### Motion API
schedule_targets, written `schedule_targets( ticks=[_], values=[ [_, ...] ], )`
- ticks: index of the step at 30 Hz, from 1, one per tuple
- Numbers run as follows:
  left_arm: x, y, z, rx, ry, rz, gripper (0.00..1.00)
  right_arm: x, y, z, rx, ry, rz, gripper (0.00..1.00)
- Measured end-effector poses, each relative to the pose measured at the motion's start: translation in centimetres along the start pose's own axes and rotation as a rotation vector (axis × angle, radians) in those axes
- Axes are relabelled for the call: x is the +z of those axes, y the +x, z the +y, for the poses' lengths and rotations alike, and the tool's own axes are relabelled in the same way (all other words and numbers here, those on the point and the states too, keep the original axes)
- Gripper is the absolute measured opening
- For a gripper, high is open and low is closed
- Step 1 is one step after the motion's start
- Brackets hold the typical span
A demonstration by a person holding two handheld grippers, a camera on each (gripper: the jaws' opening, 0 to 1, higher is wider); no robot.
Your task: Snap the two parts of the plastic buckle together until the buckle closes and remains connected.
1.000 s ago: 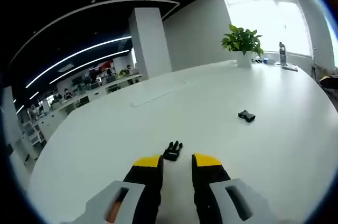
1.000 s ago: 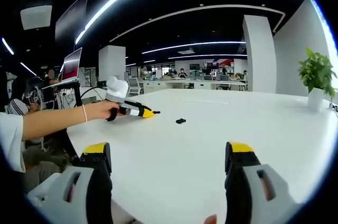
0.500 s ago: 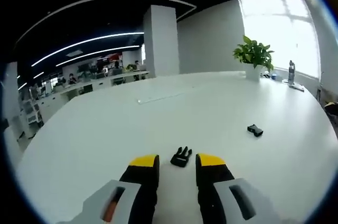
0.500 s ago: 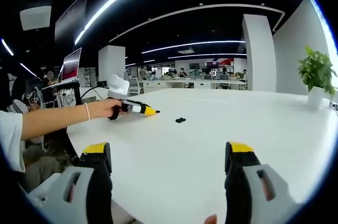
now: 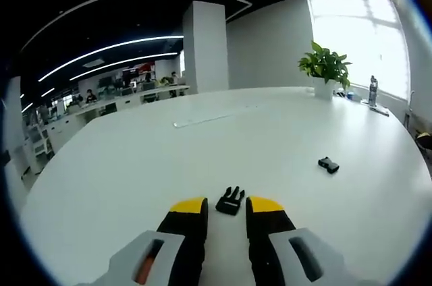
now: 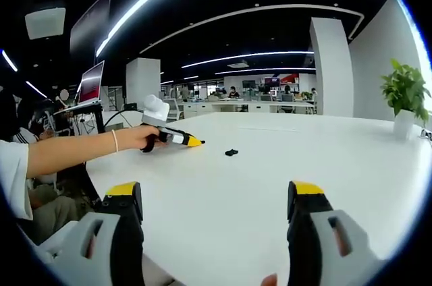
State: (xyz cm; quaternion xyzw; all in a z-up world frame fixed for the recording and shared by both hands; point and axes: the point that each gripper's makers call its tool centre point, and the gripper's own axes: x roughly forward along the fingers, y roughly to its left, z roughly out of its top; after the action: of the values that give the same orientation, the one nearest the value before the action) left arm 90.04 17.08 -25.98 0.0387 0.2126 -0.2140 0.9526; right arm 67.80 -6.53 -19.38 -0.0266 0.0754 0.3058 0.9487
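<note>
The pronged black buckle part [image 5: 230, 201] lies flat on the white table [image 5: 270, 137], just ahead of my left gripper [image 5: 227, 206]. That gripper is open, its yellow-tipped fingers [image 5: 189, 206] either side of the part's near end and not gripping it. The black socket part [image 5: 329, 164] rests apart, further off to the right. In the right gripper view, my right gripper [image 6: 216, 193] stands wide open and low over the table with nothing in it. A hand there holds the left gripper [image 6: 197, 142] close to the pronged part [image 6: 231, 152].
A potted plant [image 5: 325, 67] and a bottle [image 5: 372, 90] stand at the table's far end near the window. The plant [image 6: 405, 94] is at the right in the right gripper view. A person's forearm [image 6: 67, 154] reaches in from the left, with a laptop [image 6: 91, 83] behind it.
The left gripper has edged forward, so the pronged part now sits nearer its fingertips. The right gripper has held still.
</note>
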Motion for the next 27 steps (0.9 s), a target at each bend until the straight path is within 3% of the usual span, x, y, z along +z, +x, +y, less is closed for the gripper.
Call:
schedule_targets(
  ticks=[4,13,18,27],
  values=[
    [-0.1,-0.1,0.0,0.004,-0.011,0.003,0.13,-0.1,-0.1,-0.1,-0.005,0.002,0.002,0.89],
    [-0.2,-0.2,-0.1,0.004,-0.022,0.008,0.13,-0.2,-0.2,-0.2,-0.007,0.003,0.002,0.89],
    [0.2,-0.4,-0.9,-0.040,-0.044,-0.002,0.12,-0.1,-0.2,-0.4,-0.012,0.005,0.003,0.89],
    [1.0,-1.6,-3.3,-0.100,0.021,-0.013,0.12,0.3,-0.1,0.2,-0.003,-0.007,-0.001,0.89]
  ],
)
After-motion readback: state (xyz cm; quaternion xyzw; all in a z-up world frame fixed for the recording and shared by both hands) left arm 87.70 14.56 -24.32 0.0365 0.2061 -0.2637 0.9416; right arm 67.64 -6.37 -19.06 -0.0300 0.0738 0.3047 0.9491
